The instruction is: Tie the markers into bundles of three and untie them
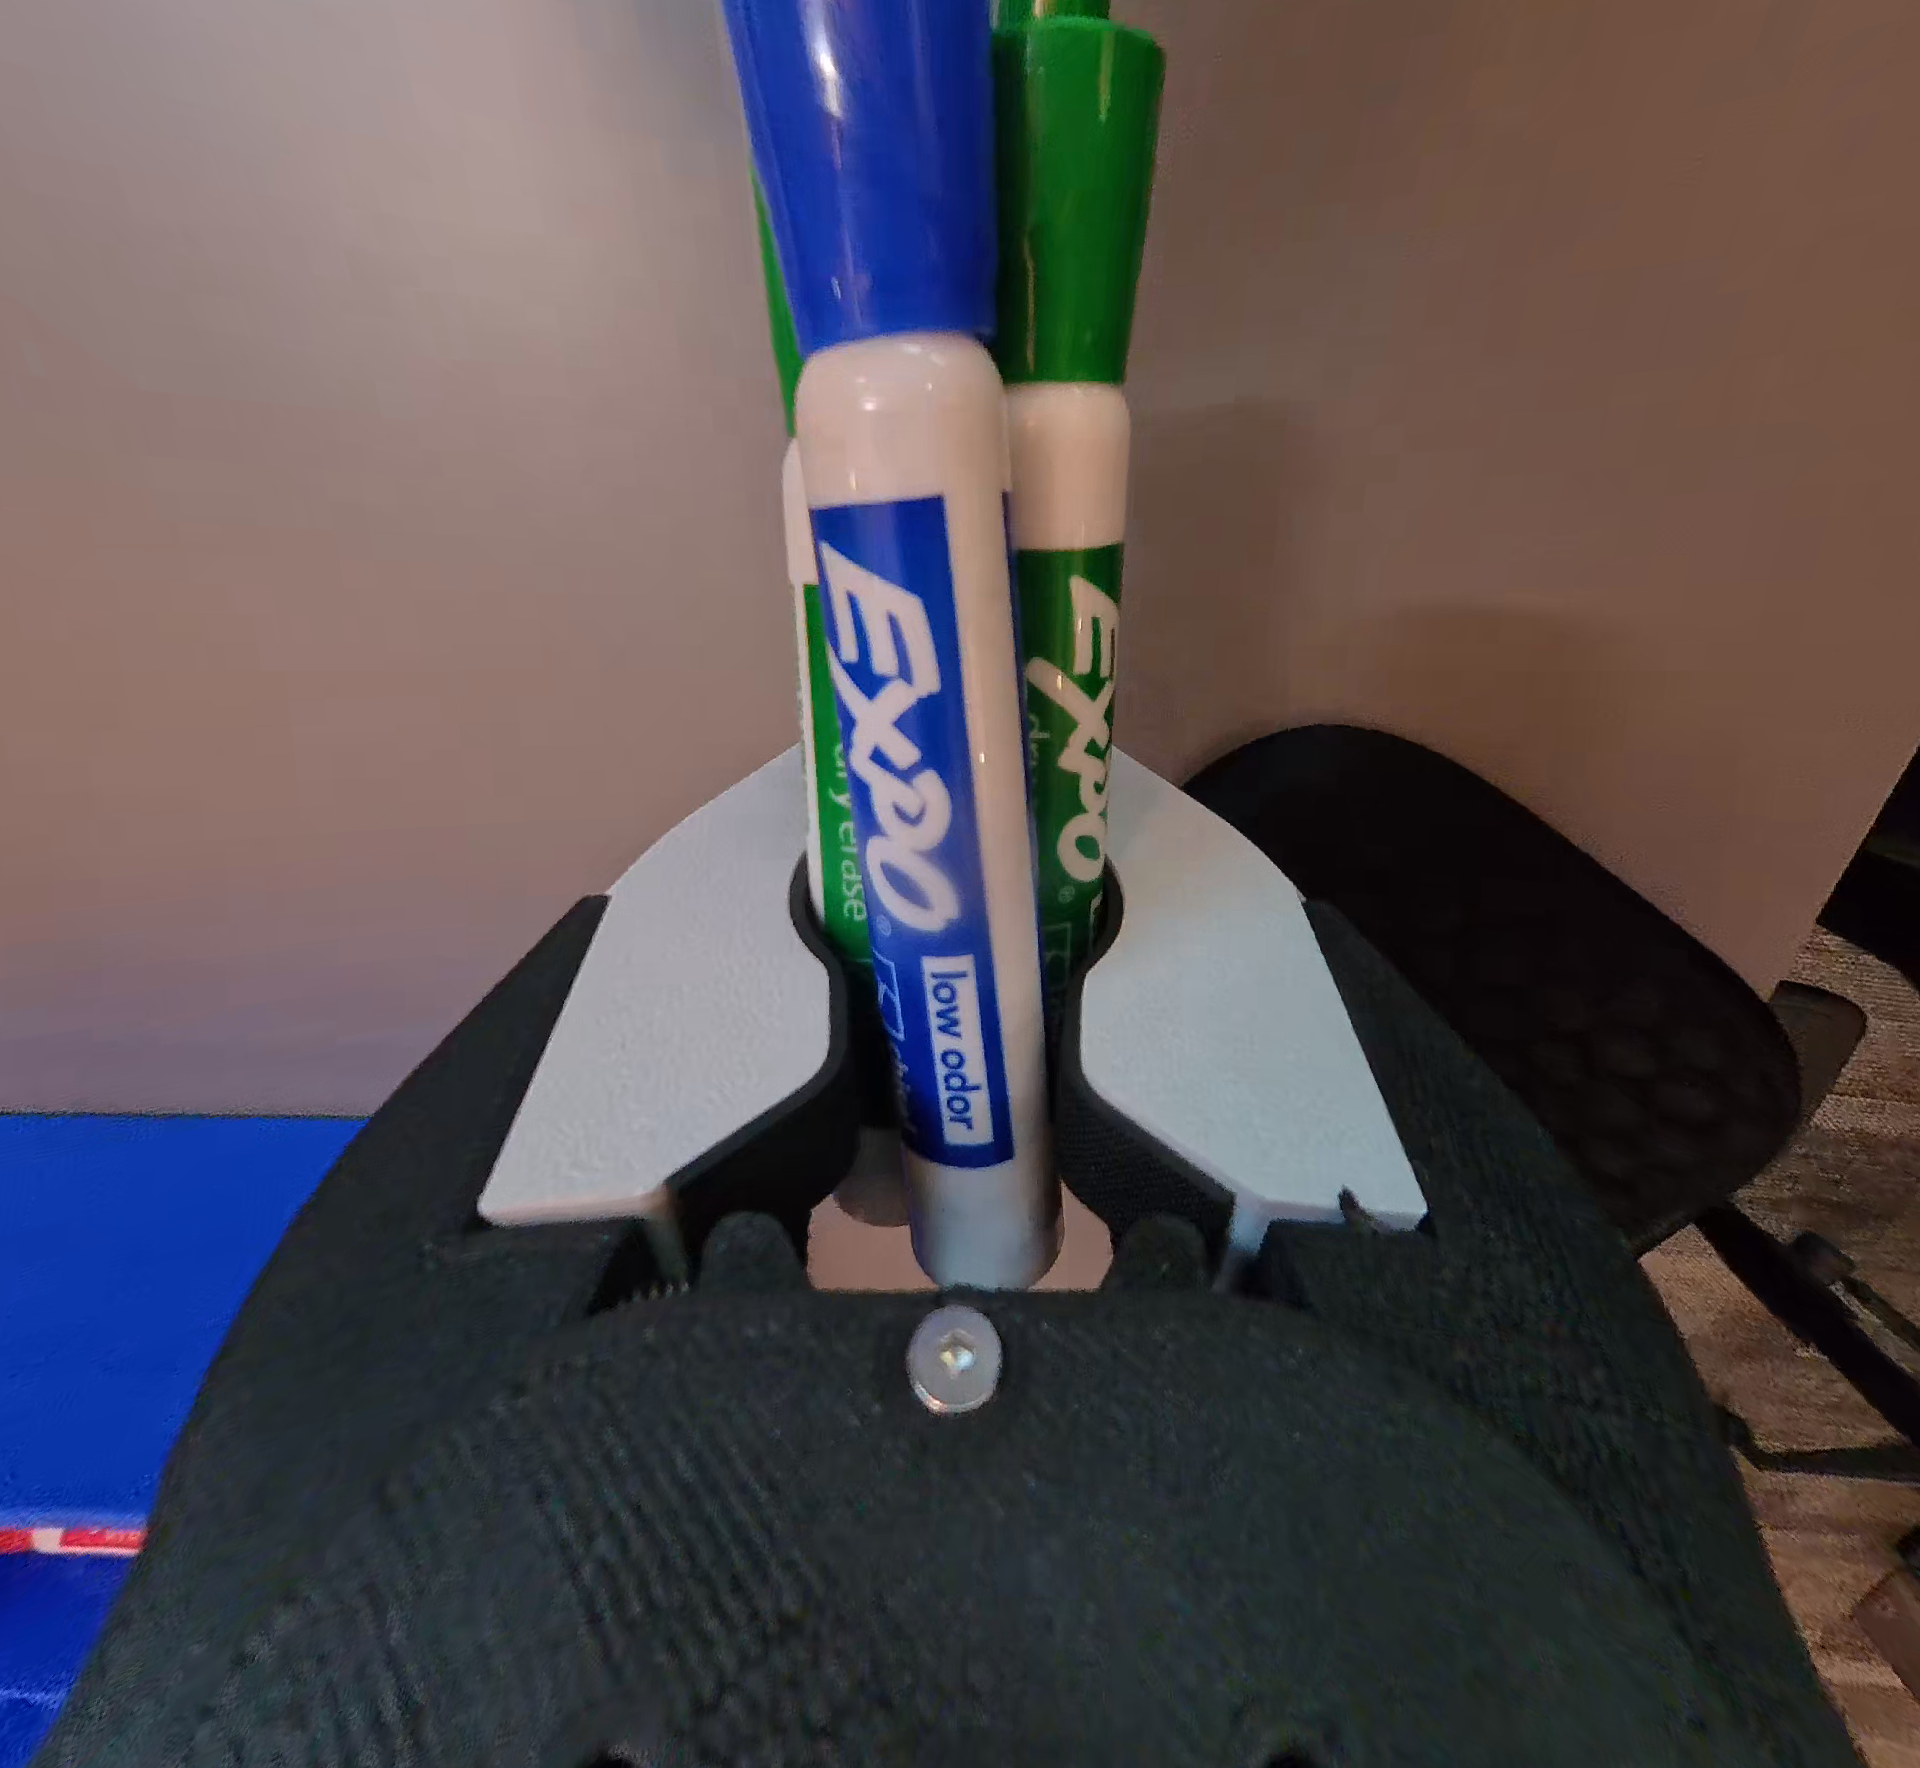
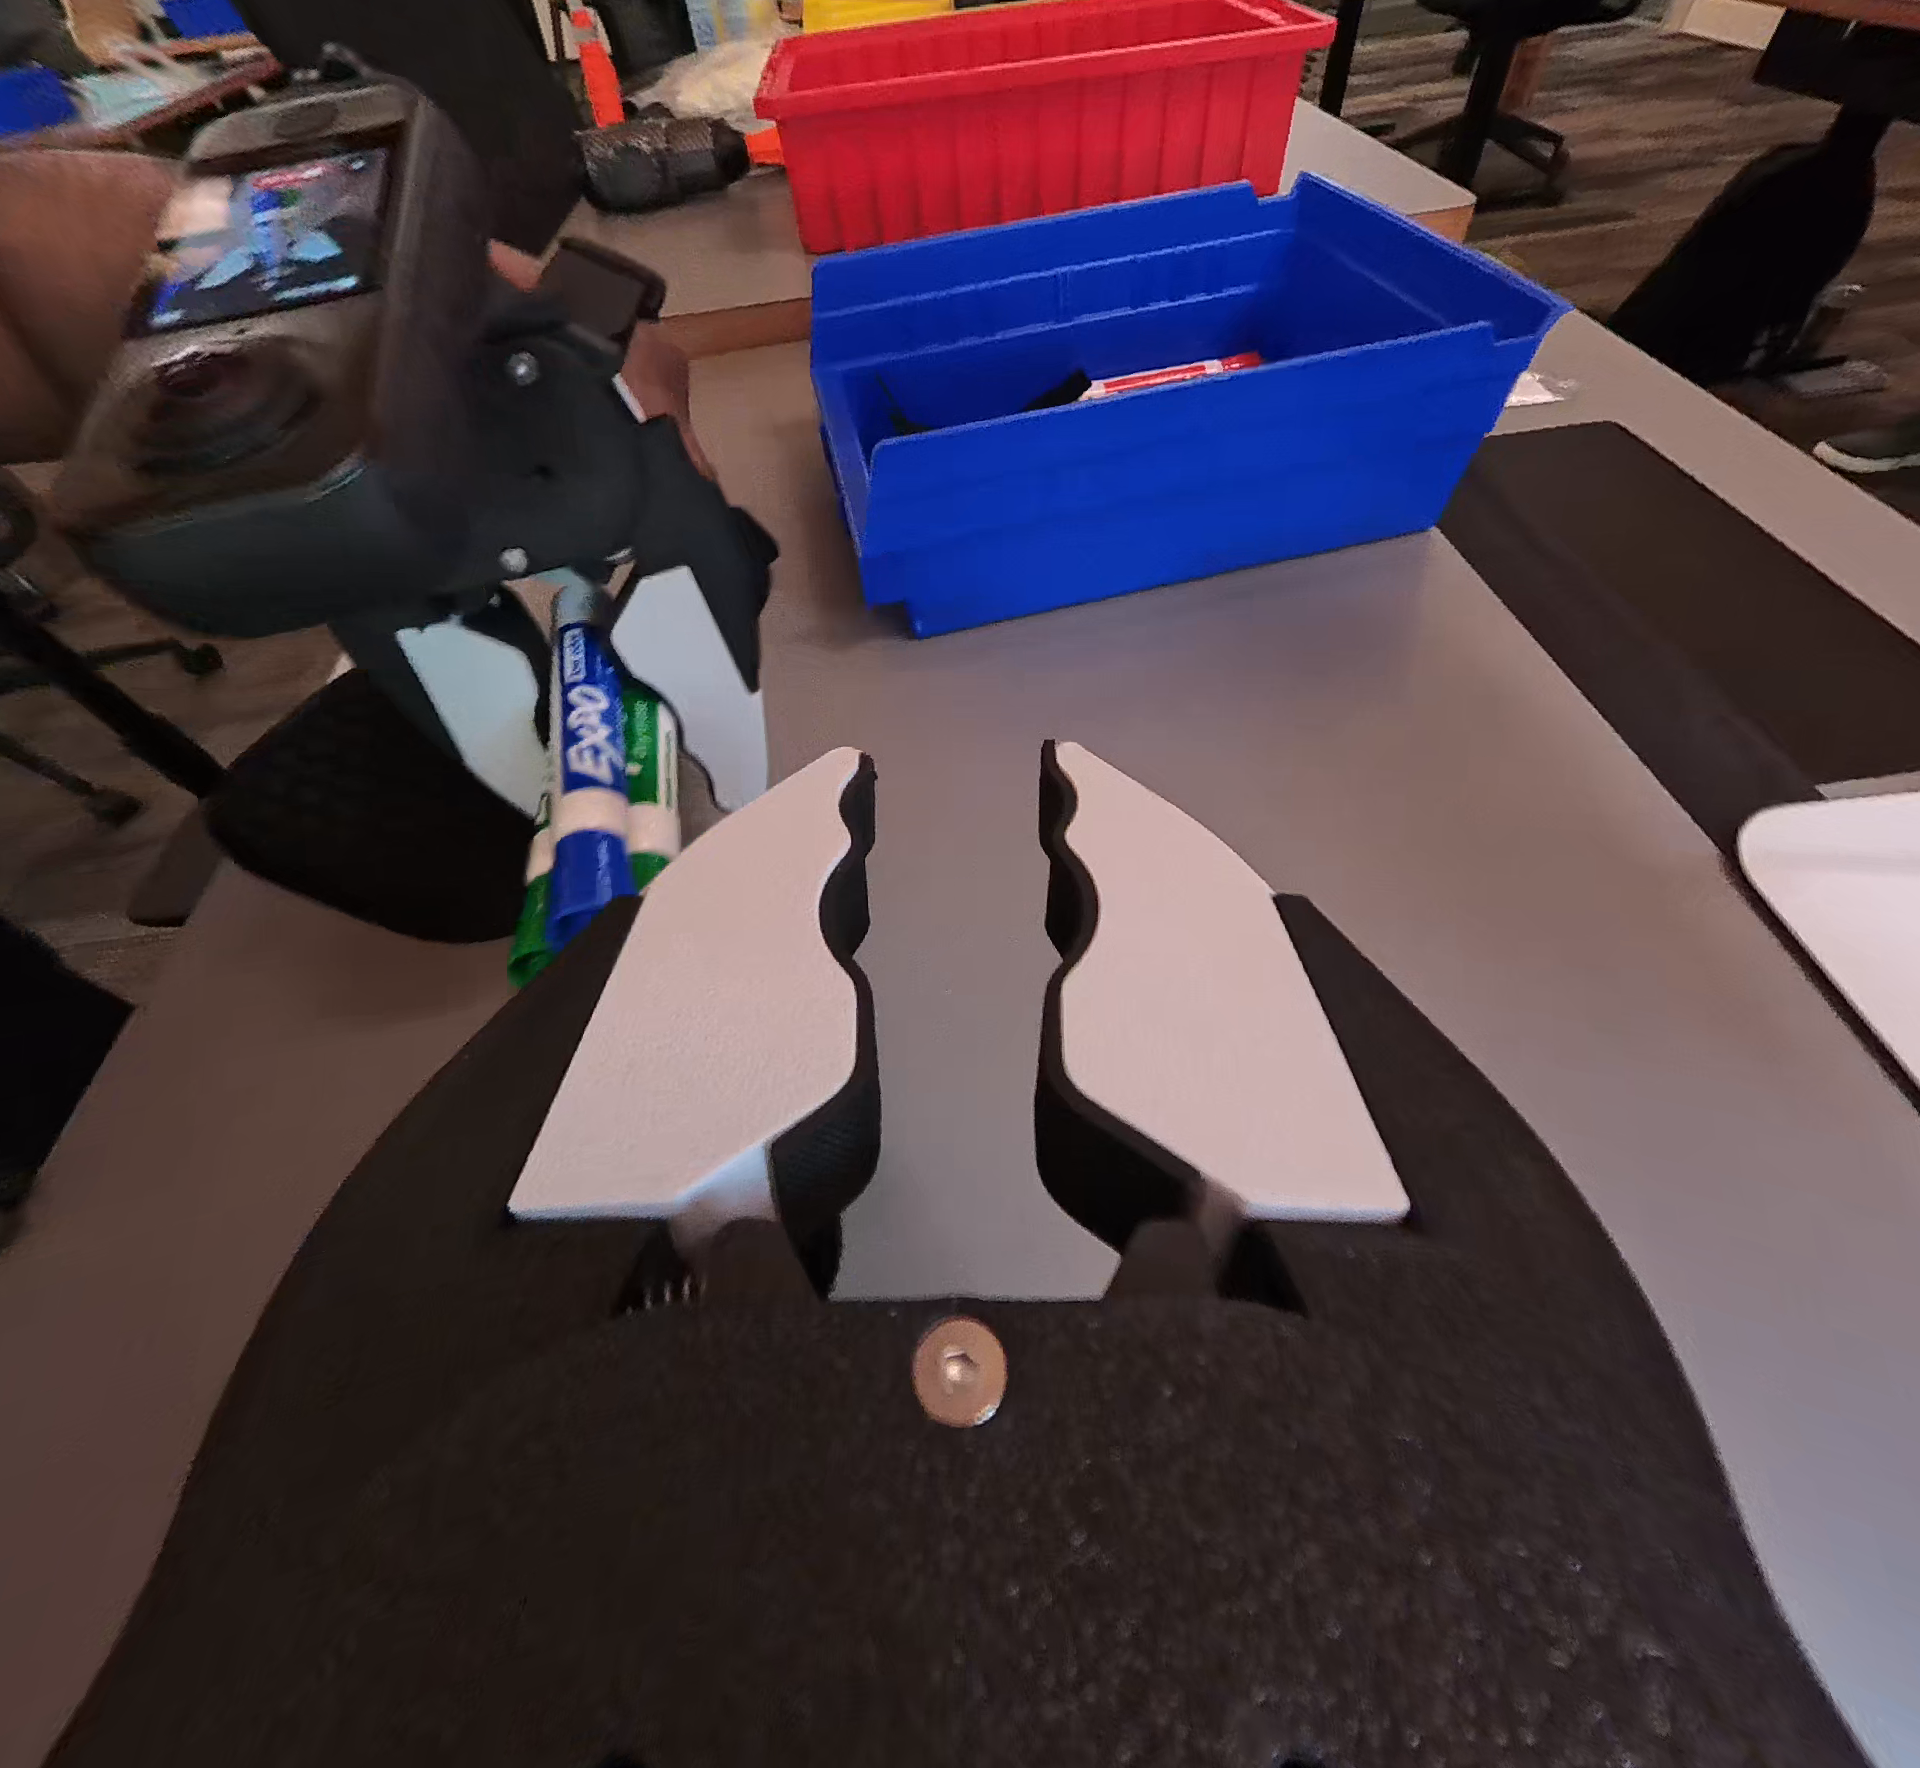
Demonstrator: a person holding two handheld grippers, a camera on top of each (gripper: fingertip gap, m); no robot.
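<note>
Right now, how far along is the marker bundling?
Gathered: the left gripper is shut on three markers, the blue-capped white marker and two green-capped white markers. No tie shows around them. In hand: the right gripper is open and empty over the grey table. Left: binding and untying; a red marker lies in the blue plastic bin.

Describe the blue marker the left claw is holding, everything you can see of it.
The blue marker has a white, smooth plastic-looking barrel, a blue printed label and a glossy blue cap, which is on. The left claw is shut on its lower barrel, cap pointing away from the claw. It sits in front of two green markers, pressed against them; no tie shows around the three. In the right wrist view the trio points cap-down beside the table, left of the open right claw.
</note>
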